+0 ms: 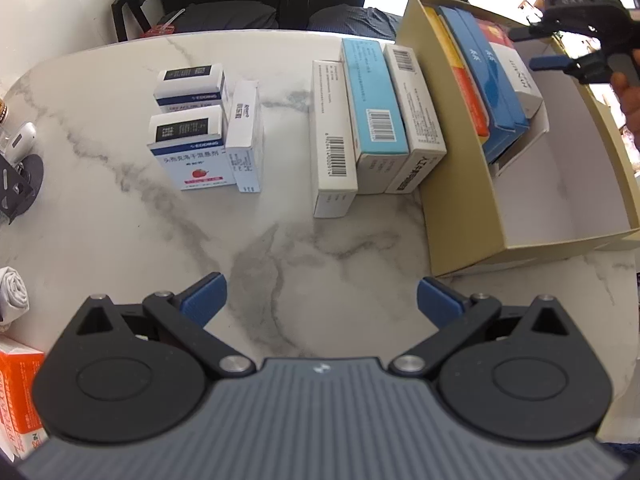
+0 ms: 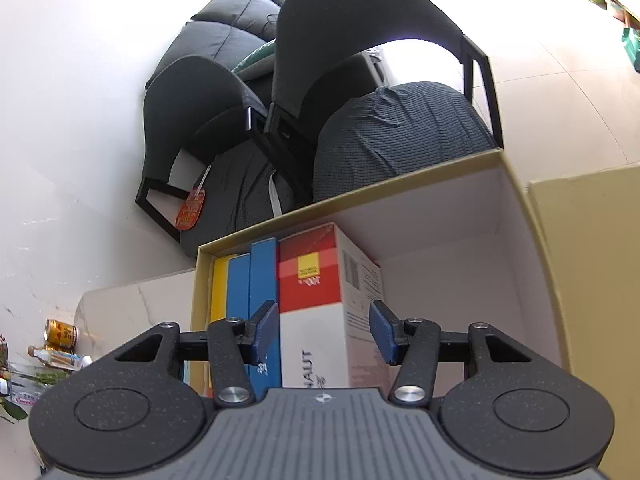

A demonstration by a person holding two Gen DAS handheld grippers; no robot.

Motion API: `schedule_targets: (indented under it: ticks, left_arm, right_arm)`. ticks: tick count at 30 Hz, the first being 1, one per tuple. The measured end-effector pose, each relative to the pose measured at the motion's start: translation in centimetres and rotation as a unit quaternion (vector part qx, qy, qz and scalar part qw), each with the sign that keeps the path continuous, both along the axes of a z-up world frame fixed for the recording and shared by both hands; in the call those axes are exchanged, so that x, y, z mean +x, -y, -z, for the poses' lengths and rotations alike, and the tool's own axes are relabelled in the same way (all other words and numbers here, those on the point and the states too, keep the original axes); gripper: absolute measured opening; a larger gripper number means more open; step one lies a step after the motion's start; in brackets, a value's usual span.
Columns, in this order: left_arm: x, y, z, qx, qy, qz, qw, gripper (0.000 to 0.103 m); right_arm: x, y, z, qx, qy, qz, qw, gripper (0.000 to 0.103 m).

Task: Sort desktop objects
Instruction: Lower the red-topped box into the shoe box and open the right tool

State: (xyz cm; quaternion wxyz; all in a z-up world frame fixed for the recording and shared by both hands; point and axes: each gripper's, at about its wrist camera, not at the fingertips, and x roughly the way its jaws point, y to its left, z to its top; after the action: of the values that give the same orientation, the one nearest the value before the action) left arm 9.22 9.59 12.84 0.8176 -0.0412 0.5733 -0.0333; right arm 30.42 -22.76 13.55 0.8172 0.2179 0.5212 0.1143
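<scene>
My left gripper (image 1: 320,300) hangs open over bare marble table (image 1: 120,240), with nothing between its fingers. Ahead lie three long boxes side by side: white (image 1: 334,140), light blue (image 1: 374,100) and white (image 1: 416,120). Further left stand two blue-and-white boxes (image 1: 188,128) and a narrow white box (image 1: 246,136). At the right, a tan cardboard box (image 1: 460,248) holds yellow, blue (image 1: 480,72) and red-and-white boxes on edge. My right gripper (image 1: 532,49) hovers open above it. In the right wrist view, the right gripper (image 2: 324,328) straddles the red-and-white box (image 2: 312,280) without closing on it.
An orange box (image 1: 20,392), a rolled grey cloth (image 1: 14,292), a black stand (image 1: 16,184) and a white case (image 1: 22,140) sit along the table's left edge. Dark chairs (image 2: 360,80) stand behind the table. A can (image 2: 60,334) and a small bottle (image 2: 60,358) sit far left.
</scene>
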Motion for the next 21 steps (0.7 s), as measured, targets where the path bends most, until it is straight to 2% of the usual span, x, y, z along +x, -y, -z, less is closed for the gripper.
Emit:
schedule_targets:
  ticks: [6,9,17,21]
  left_arm:
    - [1.2,0.2,0.6,-0.003,0.008,0.002,1.0,0.103]
    - [2.0,0.3,1.1,-0.003,0.015,0.001,0.9999,0.103]
    - [4.4,0.7,3.0,0.009,0.037,0.004,0.9993,0.103]
    - [5.4,0.9,4.1,0.01,0.043,0.004,0.999,0.103]
  right_arm:
    - [-2.2,1.5,-0.3,0.031,-0.001,0.025,0.999,0.049]
    - [-3.4,1.7,-0.8,0.038,0.001,0.027,0.999,0.042]
    - [-6.8,1.5,-2.5,0.039,0.018,0.018,0.999,0.026]
    - [-8.4,1.2,-3.4,0.033,0.027,0.011,0.999,0.023]
